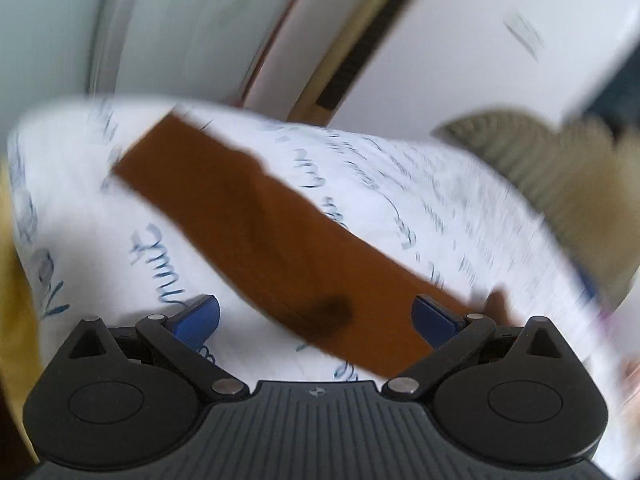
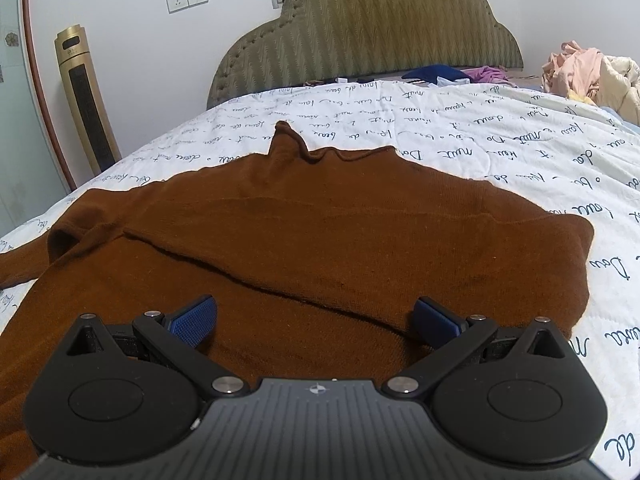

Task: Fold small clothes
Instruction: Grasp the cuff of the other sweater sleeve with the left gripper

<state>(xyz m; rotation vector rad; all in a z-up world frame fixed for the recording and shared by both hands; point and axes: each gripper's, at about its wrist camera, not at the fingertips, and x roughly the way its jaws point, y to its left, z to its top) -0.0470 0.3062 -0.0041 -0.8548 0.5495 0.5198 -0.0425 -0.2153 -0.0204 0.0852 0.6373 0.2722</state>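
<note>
Fingers (image 1: 196, 322) of both grippers gape wide, empty, over the brown sweater (image 2: 304, 248) at frame centre, seemingly ready to grab.

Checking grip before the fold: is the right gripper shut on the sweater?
No, the right gripper stands wide open above the sweater.

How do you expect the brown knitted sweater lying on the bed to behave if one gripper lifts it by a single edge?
The brown knitted sweater would probably drape limply, since it already creases and folds over itself. Its soft knit should grip rather than slip. The loose sleeve would likely dangle and drag across the white printed bedspread.
</note>
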